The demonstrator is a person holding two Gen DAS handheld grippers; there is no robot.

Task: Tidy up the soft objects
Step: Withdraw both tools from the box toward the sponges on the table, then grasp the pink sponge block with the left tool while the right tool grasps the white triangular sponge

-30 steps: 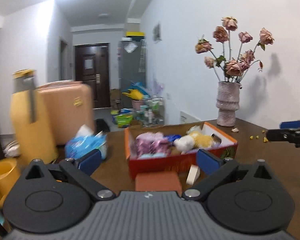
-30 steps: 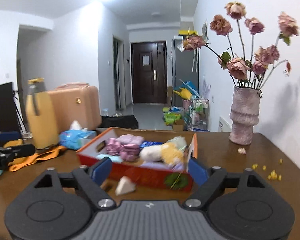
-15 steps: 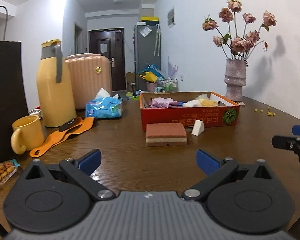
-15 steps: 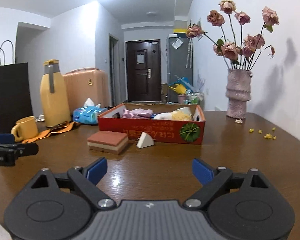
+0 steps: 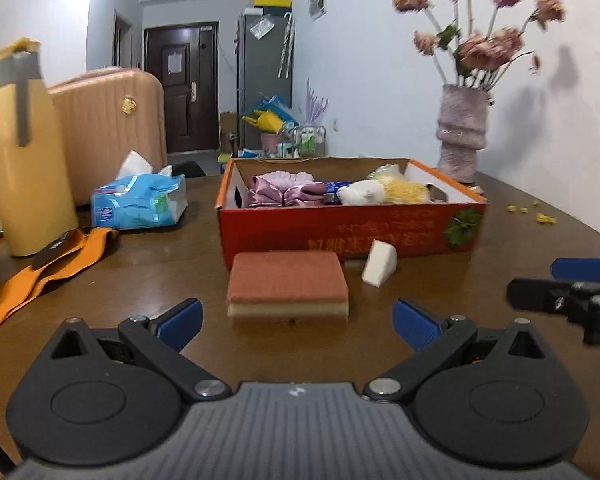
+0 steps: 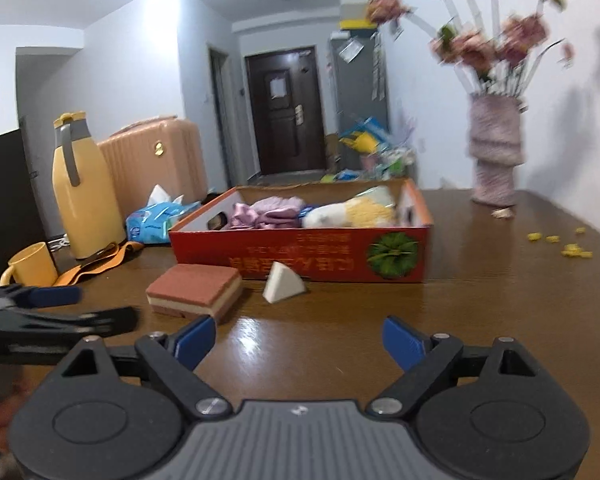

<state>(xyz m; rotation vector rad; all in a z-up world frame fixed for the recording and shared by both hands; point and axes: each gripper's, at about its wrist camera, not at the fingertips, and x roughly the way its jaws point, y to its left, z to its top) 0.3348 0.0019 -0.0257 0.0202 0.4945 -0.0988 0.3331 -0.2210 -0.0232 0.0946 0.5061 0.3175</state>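
A layered sponge (image 5: 287,280), red-brown on top and cream below, lies on the brown table in front of a red cardboard box (image 5: 340,232). A white foam wedge (image 5: 379,263) stands right of the sponge. The box holds purple cloth, a white and yellow plush toy and other soft pieces. My left gripper (image 5: 296,320) is open, low over the table, just short of the sponge. My right gripper (image 6: 296,342) stands wide with nothing between its fingers, its jaws closing slightly. From the right wrist view the sponge (image 6: 194,292) and the wedge (image 6: 283,288) lie ahead and to the left.
A yellow flask (image 5: 24,168), a blue tissue pack (image 5: 140,202) and an orange strap (image 5: 44,276) sit at the left. A yellow mug (image 6: 34,266) stands near them. A vase of dried roses (image 5: 462,132) and yellow crumbs (image 6: 572,248) are at the right.
Both grippers have come down from above the box to low over the table. Since half a second ago they have moved closer to the sponge and box.
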